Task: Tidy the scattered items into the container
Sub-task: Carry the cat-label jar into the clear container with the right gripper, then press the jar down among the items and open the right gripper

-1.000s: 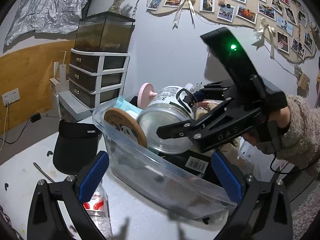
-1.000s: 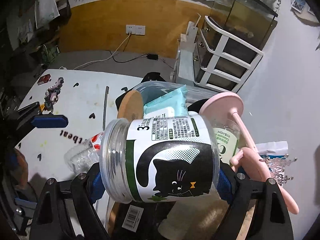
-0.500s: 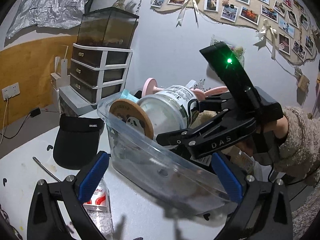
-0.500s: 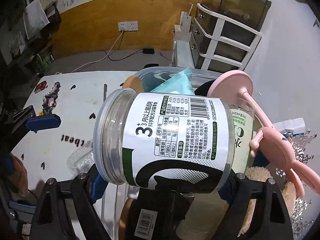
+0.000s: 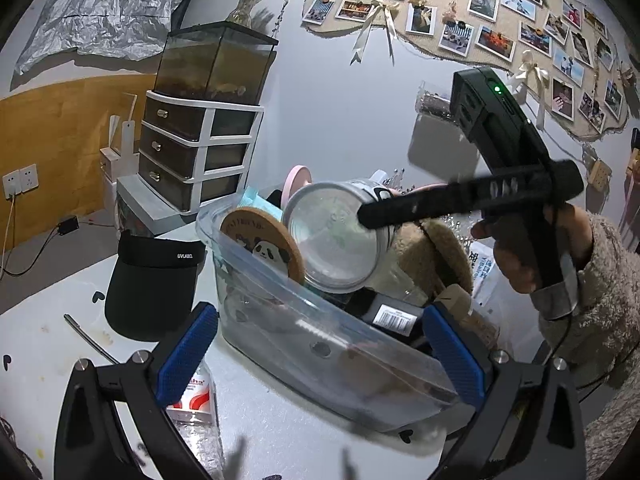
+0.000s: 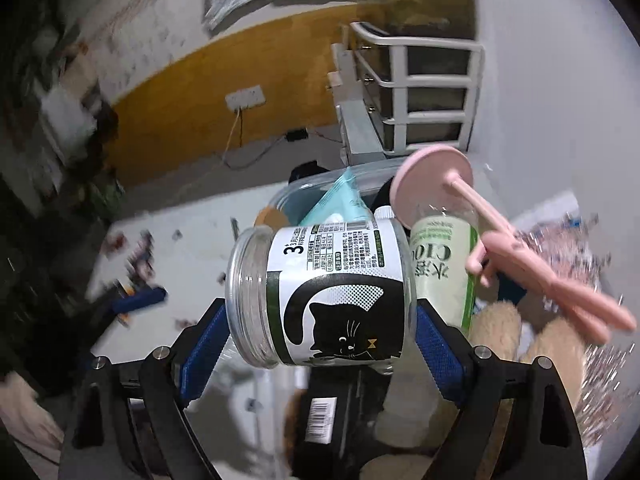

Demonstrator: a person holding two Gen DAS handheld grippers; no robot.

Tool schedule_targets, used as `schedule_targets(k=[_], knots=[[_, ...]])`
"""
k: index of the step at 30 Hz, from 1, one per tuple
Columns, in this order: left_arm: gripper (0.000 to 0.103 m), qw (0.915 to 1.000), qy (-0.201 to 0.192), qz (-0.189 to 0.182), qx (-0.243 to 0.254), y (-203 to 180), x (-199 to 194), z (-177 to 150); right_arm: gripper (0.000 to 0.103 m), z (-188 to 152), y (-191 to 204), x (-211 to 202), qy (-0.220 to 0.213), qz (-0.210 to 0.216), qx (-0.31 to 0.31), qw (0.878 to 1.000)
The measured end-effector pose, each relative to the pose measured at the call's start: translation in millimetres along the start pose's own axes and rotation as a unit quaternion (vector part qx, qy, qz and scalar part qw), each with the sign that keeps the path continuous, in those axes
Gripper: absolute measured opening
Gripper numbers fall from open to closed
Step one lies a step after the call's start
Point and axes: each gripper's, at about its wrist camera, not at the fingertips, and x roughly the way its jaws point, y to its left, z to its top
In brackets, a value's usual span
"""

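Left wrist view first: the left tongs sit low over the bench, pads spread wide with nothing between them, the clear plastic container straight ahead. That bin is crammed already: a panda cork coaster leans on the near wall, a brown plush toy beside it, and the cat-label jar lies on its side on top of the pile. Compared with a second ago, the right tongs have rolled over and now read as one dark bar across the jar's end. A black visor cap and a crushed water bottle are out on the bench. Over to the right wrist view: the whole background smears, so this hand is on the move. The jar has turned since half a second ago, black cat now facing up, and it lies between the blue pads, held end to end with the tongs spread wide. It rests among a green drink bottle and a pink stand. My read: the jar is being settled into a stable spot, release next.
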Motion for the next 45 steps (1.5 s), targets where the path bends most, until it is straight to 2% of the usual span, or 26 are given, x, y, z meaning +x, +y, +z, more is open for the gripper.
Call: schedule_targets(k=[2, 4, 9, 16, 21, 23, 25, 34, 39, 45], knots=[[0.103, 1.0000, -0.001, -0.009, 0.000, -3.9, 2.0, 2.7, 0.089, -0.6, -11.6, -2.0, 0.000, 0.027, 0.036, 0.999], [0.103, 0.9999, -0.001, -0.016, 0.006, -10.5, 5.5, 5.6, 0.089, -3.2, -13.9, -1.1, -0.003, 0.036, 0.045, 0.998], [0.103, 0.9988, 0.007, -0.038, 0.031, -31.3, 21.0, 11.2, 0.090, -6.9, -10.3, 1.4, -0.004, 0.029, 0.061, 0.998], [0.103, 0.9962, 0.022, -0.068, 0.049, -52.5, 41.0, 16.8, 0.091, -14.4, -26.8, -3.6, 0.005, 0.085, 0.152, 0.985], [0.103, 0.9947, 0.024, -0.082, 0.058, -62.6, 48.3, 20.2, 0.093, -21.2, -32.4, -7.2, 0.012, 0.134, 0.196, 0.971], [0.103, 0.9949, 0.022, -0.080, 0.057, -62.6, 49.4, 20.7, 0.100, -25.0, -32.9, -8.2, 0.018, 0.156, 0.215, 0.964], [0.103, 0.9953, 0.019, -0.079, 0.052, -59.4, 50.8, 22.3, 0.102, -27.8, -32.1, -7.5, 0.025, 0.173, 0.229, 0.958], [0.103, 0.9942, 0.028, -0.091, 0.050, -52.3, 71.0, 39.6, 0.102, -39.2, -39.9, -9.1, 0.023, 0.215, 0.287, 0.933], [0.103, 0.9939, 0.032, -0.096, 0.045, -42.8, 86.8, 54.7, 0.102, -41.7, -44.1, 3.1, 0.027, 0.255, 0.321, 0.912], [0.103, 0.9946, 0.033, -0.085, 0.049, -35.5, 87.2, 59.2, 0.102, -41.3, -47.8, 22.5, 0.033, 0.263, 0.350, 0.898]])
